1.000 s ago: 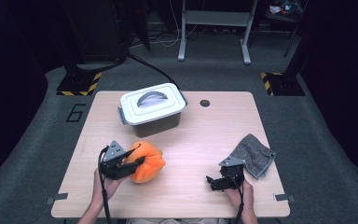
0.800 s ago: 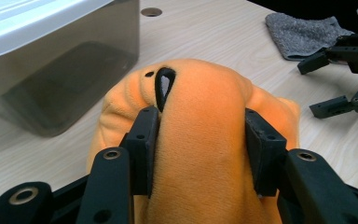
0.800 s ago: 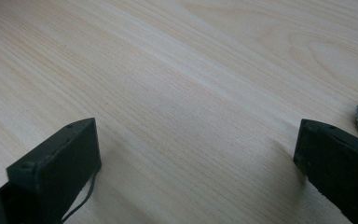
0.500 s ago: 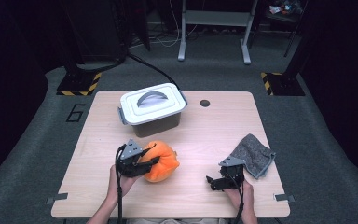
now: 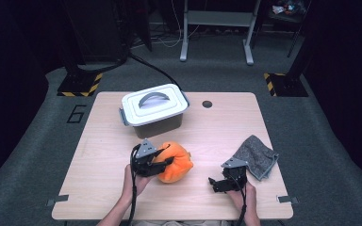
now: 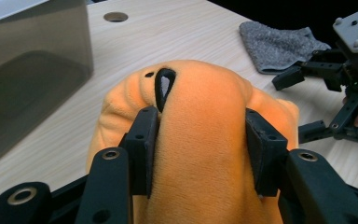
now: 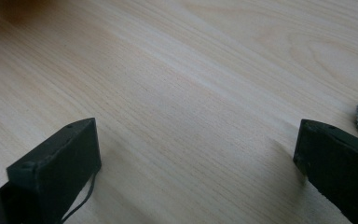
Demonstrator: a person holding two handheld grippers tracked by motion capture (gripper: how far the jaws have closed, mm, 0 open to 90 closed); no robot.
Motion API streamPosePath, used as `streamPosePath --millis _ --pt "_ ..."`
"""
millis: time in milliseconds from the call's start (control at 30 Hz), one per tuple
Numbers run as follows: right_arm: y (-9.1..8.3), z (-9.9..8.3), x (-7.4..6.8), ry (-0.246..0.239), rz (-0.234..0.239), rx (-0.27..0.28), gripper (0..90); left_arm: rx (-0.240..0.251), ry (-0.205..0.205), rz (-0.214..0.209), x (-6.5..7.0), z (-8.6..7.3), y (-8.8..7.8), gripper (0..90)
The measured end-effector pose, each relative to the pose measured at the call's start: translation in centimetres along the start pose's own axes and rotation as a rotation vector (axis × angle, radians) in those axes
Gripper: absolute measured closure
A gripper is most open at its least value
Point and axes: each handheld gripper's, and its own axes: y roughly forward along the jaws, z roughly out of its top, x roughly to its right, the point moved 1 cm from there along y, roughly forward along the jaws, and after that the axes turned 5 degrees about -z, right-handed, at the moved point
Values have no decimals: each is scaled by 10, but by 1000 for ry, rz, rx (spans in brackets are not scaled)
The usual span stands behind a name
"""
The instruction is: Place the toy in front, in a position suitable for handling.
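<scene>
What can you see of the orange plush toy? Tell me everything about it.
The orange plush toy is soft, rounded and fuzzy, with a stitched black teardrop mark and a small black dot beside it on its top. It sits near the middle of the wooden table, in front of the lidded grey box. The left gripper is shut on it, its pads denting the fabric on both sides. Its underside is hidden.

Orange plush toy [image 5: 175,162] with a black-and-grey teardrop mark. Black left claw [image 6: 200,149] and black right claw [image 5: 215,184], each with a grey top plate. Grey cloth [image 5: 256,156], speckled. White-lidded box [image 5: 154,110] with dark translucent walls. Pale wood-grain tabletop [image 5: 226,127]. Yellow-black striped tape on grey floor [image 5: 320,141].
</scene>
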Motion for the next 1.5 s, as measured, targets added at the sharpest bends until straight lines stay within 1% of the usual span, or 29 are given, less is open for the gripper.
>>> streamPosePath --millis 33,100,133,167,200,233,267,367,400,467,567,667,700,733,800,833,867,900,933,967,1033,1067,1133,1200,1233,1267,1300,1367,1500 --pt "0 0 0 -1 2 0 0 4 -13 -5 2 1 3 528" --pt "0 0 0 -1 0 0 0 -5 1 -13 5 2 9 527" --pt "0 0 0 0 0 0 0 -4 -2 -13 7 2 12 524" --pt "0 0 0 -2 0 0 0 -9 6 -16 8 2 16 523" --pt "0 0 0 0 0 0 0 -13 2 -19 10 2 18 521" --pt "0 0 0 -1 0 0 0 -20 13 -18 10 1 21 520" --pt "0 0 0 2 0 0 0 -33 7 -21 11 -1 25 518" --pt "0 0 0 5 -1 1 0 -52 16 -13 12 -8 33 512" --pt "0 0 0 6 -1 1 0 -39 13 -10 12 -10 34 509" --pt "0 0 0 3 -1 1 0 -44 25 -5 14 -10 33 496" --pt "0 0 0 3 -1 1 0 -62 62 10 17 -9 33 436" --pt "0 0 0 0 -1 0 0 -73 63 4 17 -6 30 358" --pt "0 0 0 0 -1 0 0 -66 53 3 16 -5 29 337" --pt "0 0 0 2 -1 0 0 -69 52 -8 15 -4 28 314" --pt "0 0 0 5 -2 1 0 -76 53 -18 14 -3 25 290" --pt "0 0 0 7 -2 1 0 -69 52 -23 14 -2 23 276" --pt "0 0 0 7 -2 1 0 -71 56 -38 13 -1 20 270" --pt "0 0 0 7 -2 2 0 -71 63 -37 12 1 18 269" --pt "0 0 0 6 -2 1 0 -68 75 -46 11 2 14 267" --pt "0 0 0 6 -2 1 0 -64 76 -55 11 3 11 268" --pt "0 0 0 6 -2 1 0 -49 79 -53 7 7 4 266" --pt "0 0 0 7 -2 1 0 -46 86 -62 4 8 1 263" --pt "0 0 0 7 -2 1 0 -50 90 -53 -3 12 -4 261" --pt "0 0 0 7 -2 1 0 -54 81 -65 -11 14 -6 259" --pt "0 0 -1 8 -2 1 0 -60 73 -63 -16 14 -5 257" --pt "0 0 -1 9 -2 1 0 -65 58 -80 -20 13 -5 252" --pt "0 0 -1 8 -2 1 0 -73 52 -91 -24 13 -4 249" --pt "0 0 -1 9 -3 1 0 -88 54 -92 -29 13 -1 244" --pt "0 0 -1 9 -3 2 0 -117 42 -130 -39 12 6 240"
